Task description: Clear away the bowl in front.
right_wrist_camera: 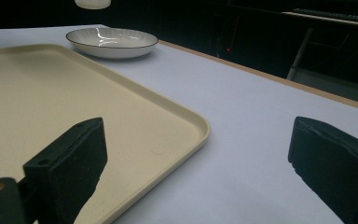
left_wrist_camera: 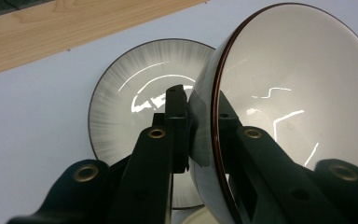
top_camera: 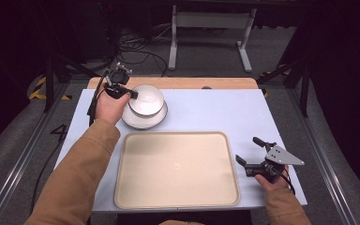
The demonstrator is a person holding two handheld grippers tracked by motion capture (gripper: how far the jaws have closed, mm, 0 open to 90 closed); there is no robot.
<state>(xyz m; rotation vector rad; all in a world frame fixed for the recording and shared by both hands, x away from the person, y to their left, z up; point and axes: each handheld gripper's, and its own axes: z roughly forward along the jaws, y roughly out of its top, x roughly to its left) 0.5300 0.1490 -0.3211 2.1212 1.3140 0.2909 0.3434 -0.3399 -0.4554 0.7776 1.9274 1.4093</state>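
A white bowl (top_camera: 146, 98) with a dark brown rim hangs above a shallow grey-white plate (top_camera: 136, 122) at the table's far left. My left gripper (top_camera: 132, 94) is shut on the bowl's rim. In the left gripper view the bowl (left_wrist_camera: 289, 93) is pinched at its rim between the two black jaws, and the plate (left_wrist_camera: 126, 93) lies below it on the table. My right gripper (top_camera: 251, 150) rests open near the table's front right, beside the beige tray (top_camera: 136, 187). The right gripper view shows its jaws spread over the tray's corner (right_wrist_camera: 186, 121), with the plate (right_wrist_camera: 112, 42) far off.
The big beige tray lies in the front middle of the pale blue table (top_camera: 215, 112). A wooden strip (top_camera: 178, 83) runs along the table's far edge. Beyond it stand a metal frame (top_camera: 211, 28) and cables (top_camera: 136, 51) on the floor.
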